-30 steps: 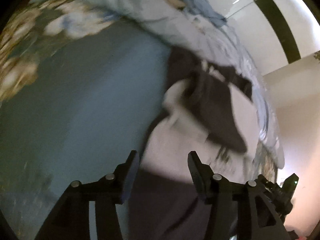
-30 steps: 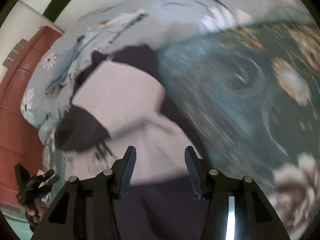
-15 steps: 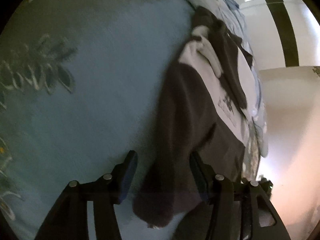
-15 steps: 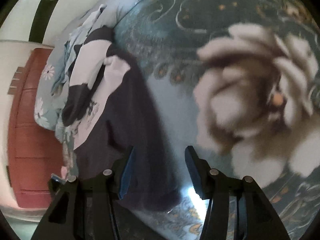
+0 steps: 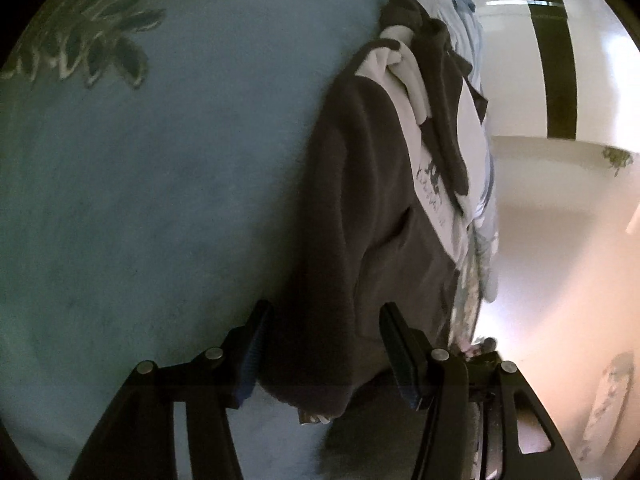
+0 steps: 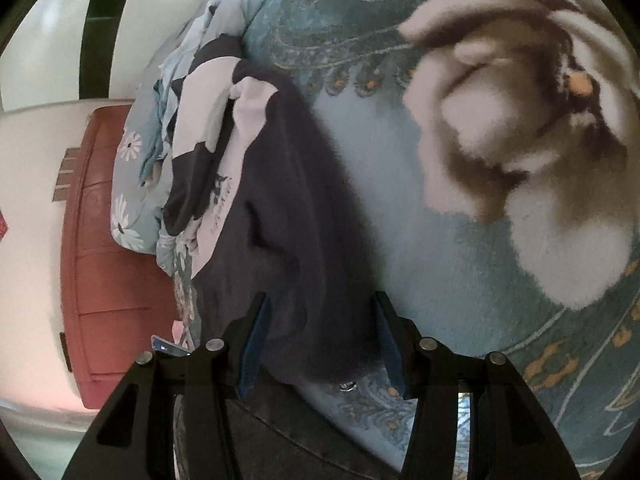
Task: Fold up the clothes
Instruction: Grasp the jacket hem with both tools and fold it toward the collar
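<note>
Closest in the left wrist view, the left gripper [image 5: 324, 344] has its 2 fingers [image 5: 256, 344] spread wide, with the dark hem of a garment [image 5: 360, 240] lying in the gap between them; neither pad presses on the cloth. The right gripper [image 6: 320, 332] is likewise wide apart, its blue-lined fingers [image 6: 384, 332] standing either side of the same dark hem, gripping nothing. A small pale tag or fastener, too blurred to identify, peeks out just under the hem in both views.

The garment, dark grey with white panels and a small dark print on the white chest area, is stretched lengthwise away from both grippers across a teal blanket [image 5: 160, 200]. In the right wrist view the blanket [image 6: 440, 248] carries a large cream flower [image 6: 520, 140] beside the garment. The far end of the garment, bunched and partly twisted, reaches a light blue daisy-print quilt [image 6: 132, 184] heaped at the bed's edge. Beyond the quilt stands a red-brown wooden cabinet [image 6: 104, 280], and behind it a white wall with a dark stripe [image 6: 98, 28].
</note>
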A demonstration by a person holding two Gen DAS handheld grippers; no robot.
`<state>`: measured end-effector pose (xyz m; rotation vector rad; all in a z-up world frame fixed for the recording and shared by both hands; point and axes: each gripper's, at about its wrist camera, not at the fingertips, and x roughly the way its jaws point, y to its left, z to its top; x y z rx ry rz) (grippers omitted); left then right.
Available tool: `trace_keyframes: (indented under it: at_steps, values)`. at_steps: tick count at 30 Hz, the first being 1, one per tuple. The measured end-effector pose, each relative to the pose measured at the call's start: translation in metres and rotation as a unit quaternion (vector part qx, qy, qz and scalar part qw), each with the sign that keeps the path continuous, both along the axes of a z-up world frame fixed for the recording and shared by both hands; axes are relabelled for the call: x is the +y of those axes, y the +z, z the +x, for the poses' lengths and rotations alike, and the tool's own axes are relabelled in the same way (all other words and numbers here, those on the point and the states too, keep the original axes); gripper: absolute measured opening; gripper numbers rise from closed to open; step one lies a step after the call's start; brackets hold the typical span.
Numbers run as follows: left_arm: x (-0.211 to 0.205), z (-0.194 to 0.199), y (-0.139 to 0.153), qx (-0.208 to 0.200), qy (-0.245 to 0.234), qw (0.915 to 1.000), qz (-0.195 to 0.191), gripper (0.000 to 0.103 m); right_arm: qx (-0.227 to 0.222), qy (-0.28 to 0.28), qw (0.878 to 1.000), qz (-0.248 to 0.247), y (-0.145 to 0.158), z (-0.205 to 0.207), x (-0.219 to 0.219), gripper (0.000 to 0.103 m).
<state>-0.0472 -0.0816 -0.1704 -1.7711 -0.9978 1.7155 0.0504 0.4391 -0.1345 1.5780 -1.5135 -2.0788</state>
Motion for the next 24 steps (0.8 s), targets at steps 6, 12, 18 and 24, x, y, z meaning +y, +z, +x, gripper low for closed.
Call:
trace_keyframes:
  at_steps: [6,12,18,24]
  values:
    - [-0.003,0.003,-0.003,-0.006,0.018,0.9996,0.02,0.059,-0.001,-0.001,1.0,-0.001,-0.003,-0.003,0.002,0.051]
    - [-0.004,0.004,-0.003,-0.005,0.017,0.9997,0.018,0.057,-0.003,0.0,1.0,-0.004,-0.005,-0.005,0.003,0.048]
    - [-0.005,0.008,0.001,0.004,-0.006,1.0,0.003,0.047,-0.015,-0.001,1.0,-0.01,-0.01,0.002,0.005,0.022]
    - [-0.018,0.012,0.003,0.007,-0.001,0.9998,-0.018,0.025,-0.026,0.009,1.0,0.009,-0.002,-0.004,0.007,0.017]
